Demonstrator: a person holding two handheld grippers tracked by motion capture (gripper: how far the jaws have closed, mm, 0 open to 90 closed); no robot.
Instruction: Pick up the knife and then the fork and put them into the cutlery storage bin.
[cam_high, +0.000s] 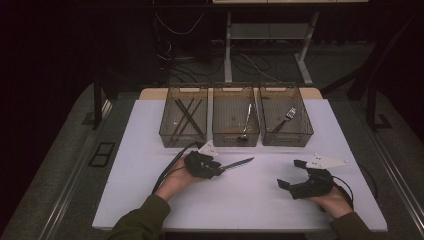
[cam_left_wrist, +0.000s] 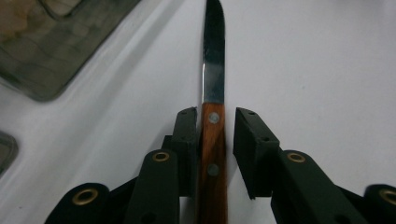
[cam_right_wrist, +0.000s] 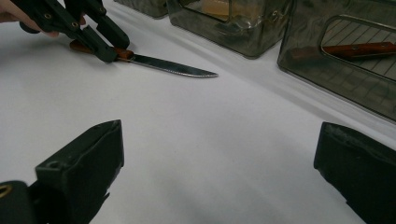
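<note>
A knife (cam_high: 239, 163) with a wooden handle and a serrated steel blade lies flat on the white table (cam_high: 150, 200), its tip pointing right. My left gripper (cam_high: 220, 167) straddles the handle. In the left gripper view the knife (cam_left_wrist: 214, 70) runs straight ahead between the jaws of the left gripper (cam_left_wrist: 215, 114): the left jaw rests against the wood and a narrow gap stays on the right side. My right gripper (cam_high: 290, 173) stands wide open over bare table at the right, holding nothing. From the right gripper (cam_right_wrist: 219, 140) I see the knife (cam_right_wrist: 173, 67) and the left gripper (cam_right_wrist: 109, 46) farther off.
Three clear brown bins stand in a row at the table's back: the left bin (cam_high: 167, 131) holds dark chopsticks (cam_high: 187, 116), the middle bin (cam_high: 235, 139) a spoon (cam_high: 246, 122), the right bin (cam_high: 300, 135) a fork (cam_high: 286, 118). Cables trail from both grippers.
</note>
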